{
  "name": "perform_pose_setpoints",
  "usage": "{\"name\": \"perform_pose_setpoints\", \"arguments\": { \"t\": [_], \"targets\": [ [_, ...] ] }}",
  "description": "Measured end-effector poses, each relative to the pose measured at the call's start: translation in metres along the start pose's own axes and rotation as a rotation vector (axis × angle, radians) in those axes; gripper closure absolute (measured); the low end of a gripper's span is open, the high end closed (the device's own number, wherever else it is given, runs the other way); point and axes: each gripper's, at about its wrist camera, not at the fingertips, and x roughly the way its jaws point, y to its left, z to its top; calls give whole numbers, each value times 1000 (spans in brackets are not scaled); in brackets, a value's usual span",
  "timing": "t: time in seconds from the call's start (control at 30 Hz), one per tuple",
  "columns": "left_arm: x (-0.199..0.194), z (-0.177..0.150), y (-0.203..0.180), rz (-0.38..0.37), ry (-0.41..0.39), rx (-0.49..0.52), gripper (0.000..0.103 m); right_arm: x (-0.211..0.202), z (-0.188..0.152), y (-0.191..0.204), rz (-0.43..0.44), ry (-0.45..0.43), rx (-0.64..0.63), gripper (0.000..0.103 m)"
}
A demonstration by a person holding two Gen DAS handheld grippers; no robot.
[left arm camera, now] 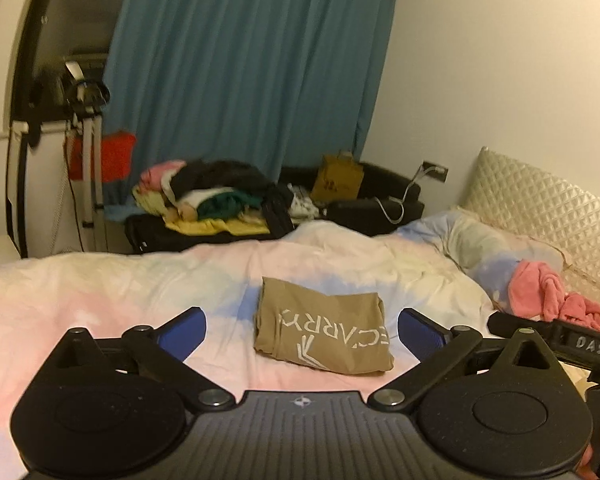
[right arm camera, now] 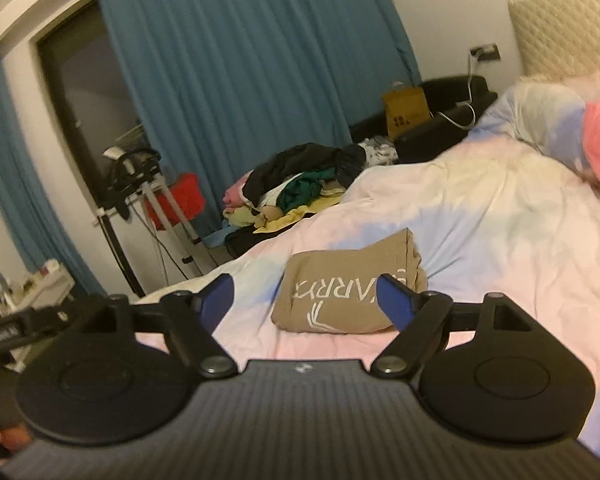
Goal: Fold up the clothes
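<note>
A folded tan shirt (left arm camera: pixel 322 326) with white lettering is seen lying flat on the pastel duvet (left arm camera: pixel 100 288), near the middle of the bed. The left gripper (left arm camera: pixel 302 330) is held above the bedding with its jaws spread wide and nothing between them; the shirt lies beyond, untouched. The right gripper (right arm camera: pixel 308 300) is likewise released and empty, with the shirt apart from its 2 blue pads (right arm camera: pixel 394 300). A crumpled pink garment (left arm camera: pixel 556 294) is seen by the pillow (left arm camera: pixel 480 240). A clothes pile (left arm camera: pixel 212 196) is heaped beyond the bed, before the blue curtain (left arm camera: pixel 252 60).
</note>
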Motion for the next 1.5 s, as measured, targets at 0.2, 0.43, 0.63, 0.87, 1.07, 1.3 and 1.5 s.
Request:
{"name": "perform_pose_setpoints", "arguments": {
  "t": [0.2, 0.43, 0.63, 0.87, 1.07, 1.3, 1.5],
  "targets": [
    [-26, -34, 0, 31, -46, 40, 0, -5, -40, 14, -40, -47, -93, 23],
    [-23, -68, 3, 78, -67, 62, 0, 4, -79, 21, -43, -62, -158, 23],
    [-16, -89, 13, 111, -89, 35, 0, 12, -100, 14, -70, -84, -172, 23],
    [-12, -108, 16, 138, -101, 32, 0, 17, -106, 7, -96, -107, -177, 23],
    [-8, -111, 22, 142, -82, 20, 0, 20, -109, 3, -134, -105, -174, 23],
    [-6, -110, 31, 149, -73, -4, 0, 19, -111, 6, -140, -111, -201, 23],
    [-7, -110, 30, 163, -80, -3, 0, 22, -113, 6, -129, -85, -204, 23]
  ]
}}
